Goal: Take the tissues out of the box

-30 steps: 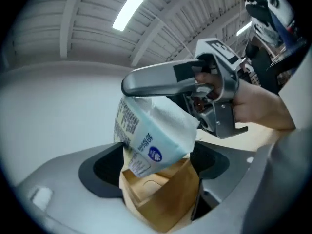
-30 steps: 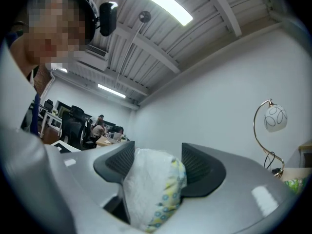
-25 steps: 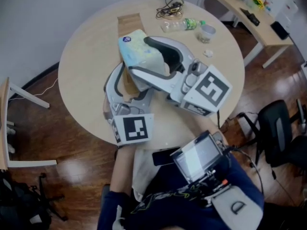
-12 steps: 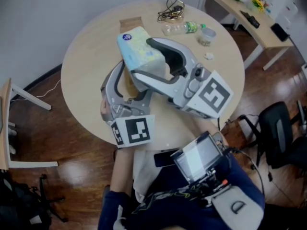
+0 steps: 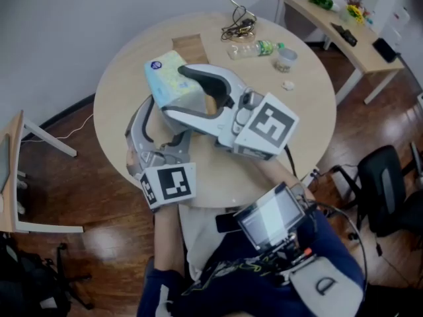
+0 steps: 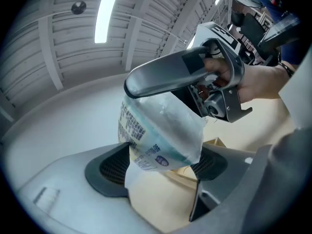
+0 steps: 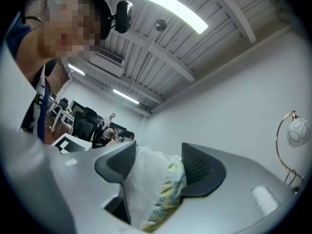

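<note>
Shifted leftward in the head view since a second ago, both grippers and the tissue pack [image 5: 168, 78] are held over the round surface [image 5: 304, 111]. The right gripper [image 7: 156, 172] fingers are clamped half-wide on the pack. Only the left gripper view shows the left gripper [image 6: 163, 172] fingers closed on the cardboard box [image 6: 161, 204], directly under the pack.

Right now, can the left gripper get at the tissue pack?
Probably not: the left gripper is shut on the cardboard box, and the right gripper clamps the tissue pack just above it.
</note>
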`<state>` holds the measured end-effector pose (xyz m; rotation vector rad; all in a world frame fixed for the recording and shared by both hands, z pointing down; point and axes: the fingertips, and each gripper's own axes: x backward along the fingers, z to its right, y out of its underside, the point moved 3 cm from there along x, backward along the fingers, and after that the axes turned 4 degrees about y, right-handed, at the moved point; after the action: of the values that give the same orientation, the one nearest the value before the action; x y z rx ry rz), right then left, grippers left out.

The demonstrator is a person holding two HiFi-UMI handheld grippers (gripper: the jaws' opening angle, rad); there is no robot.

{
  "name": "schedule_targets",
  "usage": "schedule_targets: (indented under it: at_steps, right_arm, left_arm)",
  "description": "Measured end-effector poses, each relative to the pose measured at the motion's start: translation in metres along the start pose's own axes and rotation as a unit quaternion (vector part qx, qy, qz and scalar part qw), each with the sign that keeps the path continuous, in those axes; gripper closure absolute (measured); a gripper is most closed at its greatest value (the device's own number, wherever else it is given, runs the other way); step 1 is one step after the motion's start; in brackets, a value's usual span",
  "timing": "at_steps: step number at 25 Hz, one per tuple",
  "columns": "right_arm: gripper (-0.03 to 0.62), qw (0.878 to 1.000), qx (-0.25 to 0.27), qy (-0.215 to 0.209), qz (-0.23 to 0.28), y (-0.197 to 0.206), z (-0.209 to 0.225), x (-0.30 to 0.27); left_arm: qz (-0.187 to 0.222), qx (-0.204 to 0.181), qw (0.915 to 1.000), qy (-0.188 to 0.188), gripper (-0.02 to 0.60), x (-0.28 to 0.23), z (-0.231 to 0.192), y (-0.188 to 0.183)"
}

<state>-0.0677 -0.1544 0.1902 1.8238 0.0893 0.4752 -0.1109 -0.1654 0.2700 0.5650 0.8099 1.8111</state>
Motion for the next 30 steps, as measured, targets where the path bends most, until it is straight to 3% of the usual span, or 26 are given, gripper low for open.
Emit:
schedule_targets:
  at_steps: [9,17,22,30]
  right_arm:
    - [0.321,0.996,-0.061,-0.049,-0.053,0.029,-0.037,-0.031]
    - [0.341,0.985,-0.037,-0.100,-0.133,0.078,-0.083,-0.047]
    - [0.350,0.983,-0.012,-0.104,-0.151,0.091,-0.094,-0.051]
    - [0.350,0.979,-0.026,-0.110,-0.171,0.113,-0.100,-0.052]
  left_arm:
    - [-0.071,0.012,0.9973,0.012,0.206,0.047,-0.008,0.044]
    - [-0.138,0.036,0.9886,0.049,0.207,0.085,0.008,0.098]
    - [-0.146,0.055,0.9855,0.067,0.212,0.090,0.013,0.112]
    - [-0.197,0.065,0.9677,0.143,0.212,0.095,0.023,0.129]
